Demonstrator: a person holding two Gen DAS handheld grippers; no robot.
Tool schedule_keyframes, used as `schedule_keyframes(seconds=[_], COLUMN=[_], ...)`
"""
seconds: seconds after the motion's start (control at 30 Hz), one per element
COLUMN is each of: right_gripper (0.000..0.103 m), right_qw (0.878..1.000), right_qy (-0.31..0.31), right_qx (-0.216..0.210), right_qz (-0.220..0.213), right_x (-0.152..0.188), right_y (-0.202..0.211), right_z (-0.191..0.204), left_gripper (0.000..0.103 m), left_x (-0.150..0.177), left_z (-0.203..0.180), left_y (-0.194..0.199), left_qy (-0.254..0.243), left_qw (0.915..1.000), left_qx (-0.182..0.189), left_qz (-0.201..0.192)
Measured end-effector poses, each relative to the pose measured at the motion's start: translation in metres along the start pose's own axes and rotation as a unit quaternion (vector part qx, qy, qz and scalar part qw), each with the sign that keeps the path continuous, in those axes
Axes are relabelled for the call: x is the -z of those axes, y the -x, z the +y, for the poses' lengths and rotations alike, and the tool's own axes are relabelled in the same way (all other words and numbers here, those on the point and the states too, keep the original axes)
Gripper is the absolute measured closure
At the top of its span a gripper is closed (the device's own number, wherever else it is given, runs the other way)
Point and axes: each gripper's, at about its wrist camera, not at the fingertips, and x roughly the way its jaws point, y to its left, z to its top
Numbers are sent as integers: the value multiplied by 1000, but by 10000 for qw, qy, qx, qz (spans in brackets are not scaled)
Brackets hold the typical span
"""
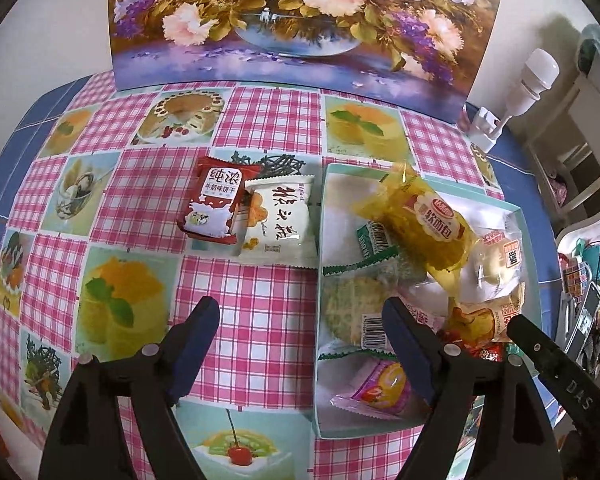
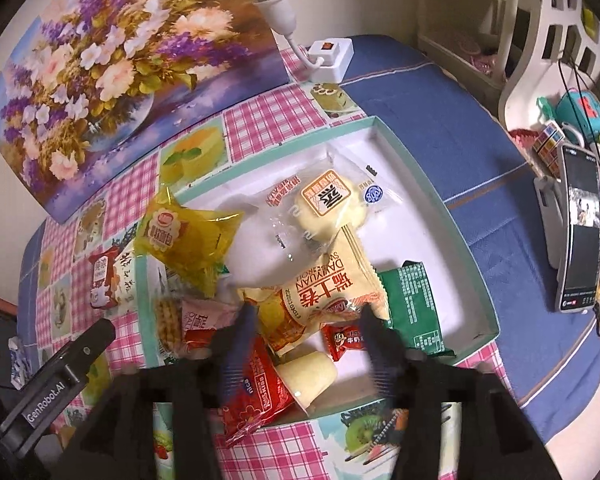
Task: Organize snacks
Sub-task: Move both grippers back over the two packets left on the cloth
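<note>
From the left wrist, the left tongs (image 1: 300,320) hang wide open over the pink-checked, dessert-printed tablecloth on the table (image 1: 260,128), nothing between the two dark blue fingers. One finger (image 1: 196,344) is above bare cloth, the other (image 1: 408,344) over the near wall of the shallow mint-green cardboard box (image 1: 321,240). Only this view shows plainly the two snacks lying outside the box, just beside its left wall: a red milk-biscuit packet (image 1: 214,204) and a white packet with black brush lettering (image 1: 280,220), the red one overlapping the white one's edge. Inside the box, a yellow transparent soft-bread bag (image 1: 424,220) lies tilted on top of green-edged cracker packets (image 1: 356,300), with a pink fruit-roll wrapper (image 1: 380,392) at the near end. A black finger of the other tool (image 1: 556,364) crosses the right edge. A flower painting (image 1: 300,20) stands against the wall behind.

From the right wrist, the right tongs (image 2: 306,336) are parted over the near end of the box (image 2: 476,280), gripping nothing; their fingers are blurred. Below them lie a pale yellow Swiss-roll packet (image 2: 332,280), a red glossy packet (image 2: 256,392), a small red candy wrapper (image 2: 340,340) and a bare cream-coloured roll (image 2: 308,376). This view alone shows a clear bag holding a round pale bun (image 2: 324,208), a dark green flat packet (image 2: 412,308), the blue cloth (image 2: 440,120) beneath the tablecloth, and a phone on a stand (image 2: 580,232) well off to the right.
</note>
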Motion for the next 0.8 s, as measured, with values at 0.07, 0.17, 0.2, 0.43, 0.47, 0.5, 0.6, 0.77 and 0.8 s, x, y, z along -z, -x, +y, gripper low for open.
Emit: schedule_keyframes(seconds=[0.07,0.17,0.2,0.43,0.47,0.5,0.6,0.77,0.8], right_gripper=[26,15,13,0,0,0,0,0,0], right_qw=[10000,9998,9998,9991,9990,9990,9988,9982,9980], right_qy=[50,102,109,236,256,282,334,427,449], right_qx=[38,73,74,139,147,160,137,119,107], right_qz=[-61,-121,-135,-315,-320,-315,-319,-409,-432], right_x=[0,-1,-1,-2,-2,-2,-2,-1,-1], right_y=[2,3,3,7,7,6,6,9,10], right_z=[2,3,4,6,6,7,8,12,13], left_gripper=[19,19,19,6,6,6,5,5,5], left_x=[0,0,0,-1,-1,-1,-1,-1,-1], left_z=[0,1,2,4,5,6,7,6,5], left_y=[0,0,0,1,1,1,2,4,4], left_qy=[20,31,36,117,139,148,158,124,109], left_qw=[10000,10000,10000,9998,9997,9997,9996,9996,9995], left_qx=[4,-2,-2,-55,-64,-68,-83,-50,-39], left_qz=[10,9,3,-141,-166,-178,-210,-256,-277])
